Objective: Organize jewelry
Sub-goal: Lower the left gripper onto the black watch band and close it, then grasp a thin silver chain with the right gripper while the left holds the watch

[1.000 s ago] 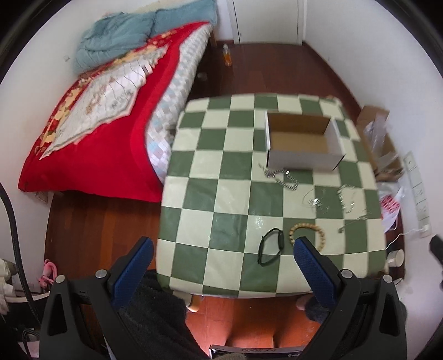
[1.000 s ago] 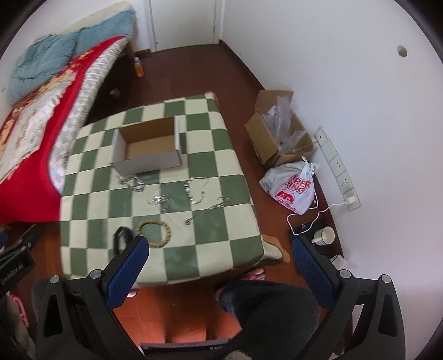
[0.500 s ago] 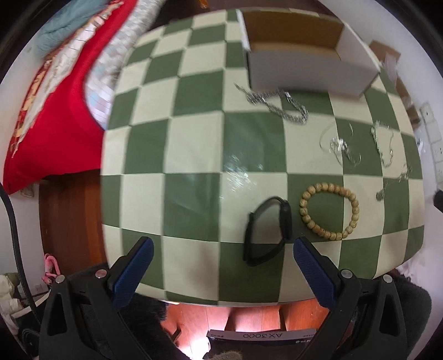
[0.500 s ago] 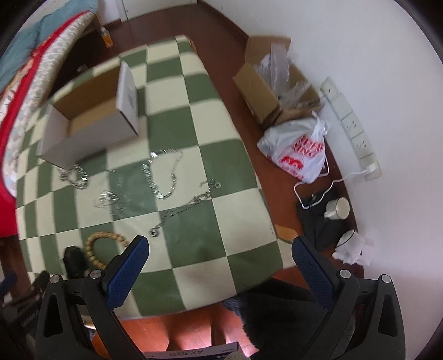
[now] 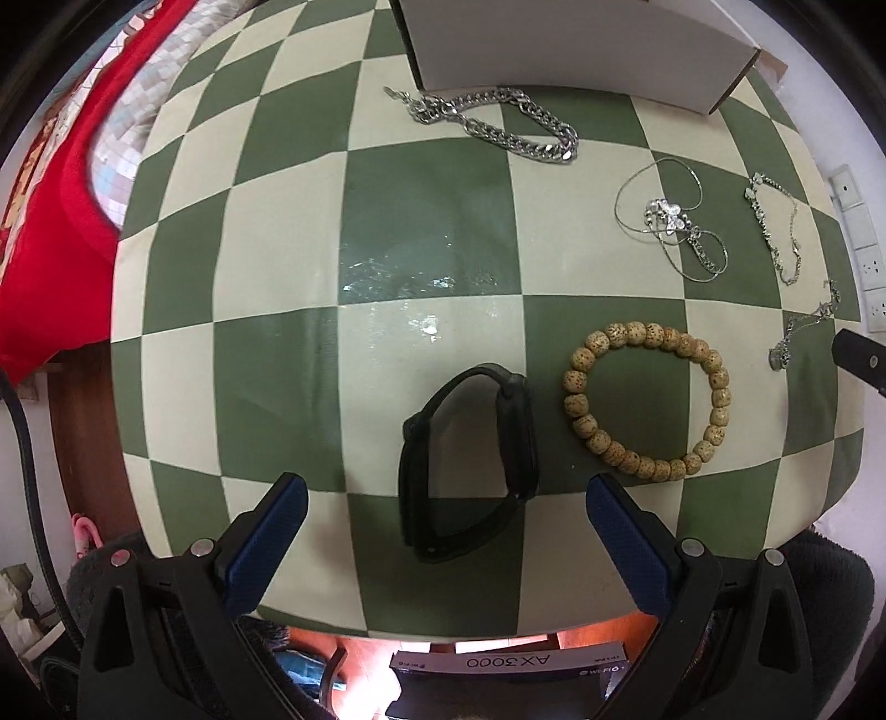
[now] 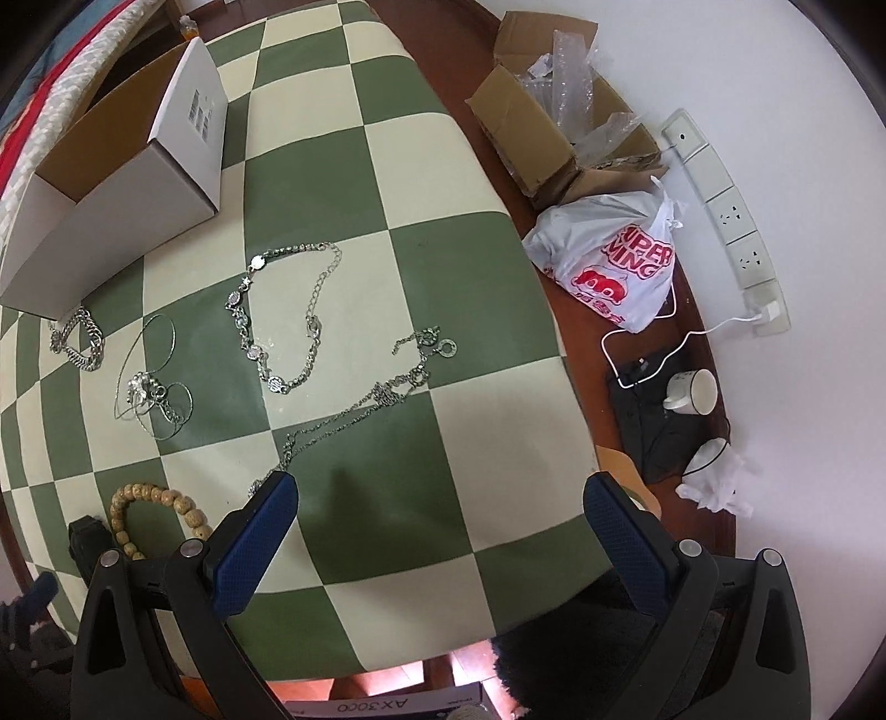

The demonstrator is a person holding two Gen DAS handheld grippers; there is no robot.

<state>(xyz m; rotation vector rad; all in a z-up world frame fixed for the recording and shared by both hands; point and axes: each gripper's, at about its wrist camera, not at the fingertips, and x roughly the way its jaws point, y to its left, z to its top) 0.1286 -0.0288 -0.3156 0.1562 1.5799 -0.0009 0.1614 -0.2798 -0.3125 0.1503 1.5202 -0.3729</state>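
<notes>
Jewelry lies on a green-and-cream checked table [image 5: 432,232]. My left gripper [image 5: 443,498] is open and empty, just above a black wristband [image 5: 470,454]. A wooden bead bracelet [image 5: 648,399] lies right of it. A thick silver chain [image 5: 498,124] lies before an open white box [image 5: 576,50]. A thin necklace with a pendant [image 5: 673,221] sits further right. My right gripper [image 6: 437,498] is open and empty over the table's near right part, its left finger beside the end of a long thin chain [image 6: 354,410]. A gem-link bracelet [image 6: 277,321] lies beyond.
The white box [image 6: 122,183] stands at the table's far side. A red quilted bed [image 5: 50,194] is to the left. On the floor to the right are a cardboard box [image 6: 554,127], a plastic bag [image 6: 614,266], a power strip [image 6: 725,216] and a mug [image 6: 692,390].
Both grippers have dropped much closer to the table. The left now hangs over the black wristband; the right has come down over the table's right side. Both stayed open.
</notes>
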